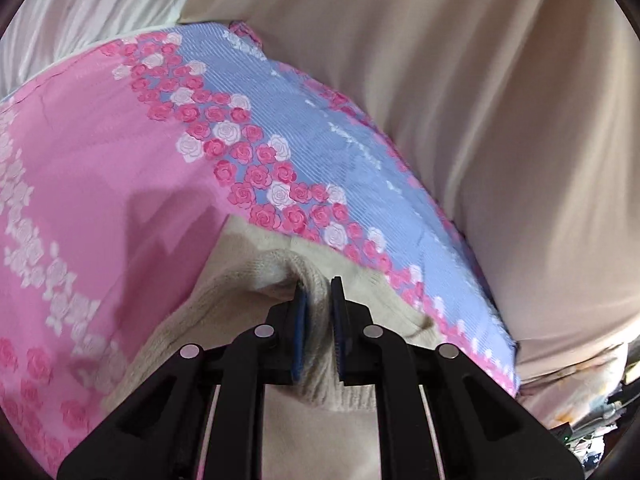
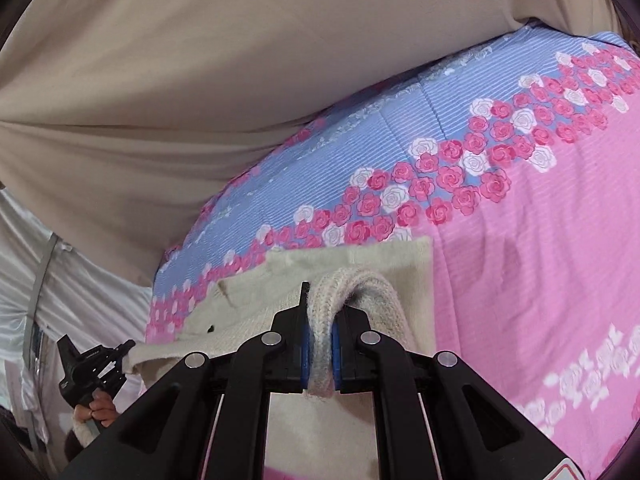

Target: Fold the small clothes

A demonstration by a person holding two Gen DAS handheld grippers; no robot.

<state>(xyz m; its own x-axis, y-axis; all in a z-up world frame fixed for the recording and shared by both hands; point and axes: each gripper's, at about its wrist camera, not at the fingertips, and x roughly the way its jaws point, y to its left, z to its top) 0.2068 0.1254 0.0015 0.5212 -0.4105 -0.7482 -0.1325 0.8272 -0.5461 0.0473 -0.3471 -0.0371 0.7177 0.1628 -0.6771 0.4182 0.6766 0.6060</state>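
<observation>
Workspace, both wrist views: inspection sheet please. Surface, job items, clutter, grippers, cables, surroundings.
Surface: pink and blue rose-print bedsheet, lightly creased.
Job's things: one cream knit garment, lifted by two edges, part trailing on the sheet.
Clutter: blurred odds and ends at the bed's edge, not identifiable.
Grippers: left gripper shut on the knit; right gripper shut on a folded ribbed edge.
Cables: nothing seen.
Surroundings: beige curtain behind the bed, white fabric beside it.
</observation>
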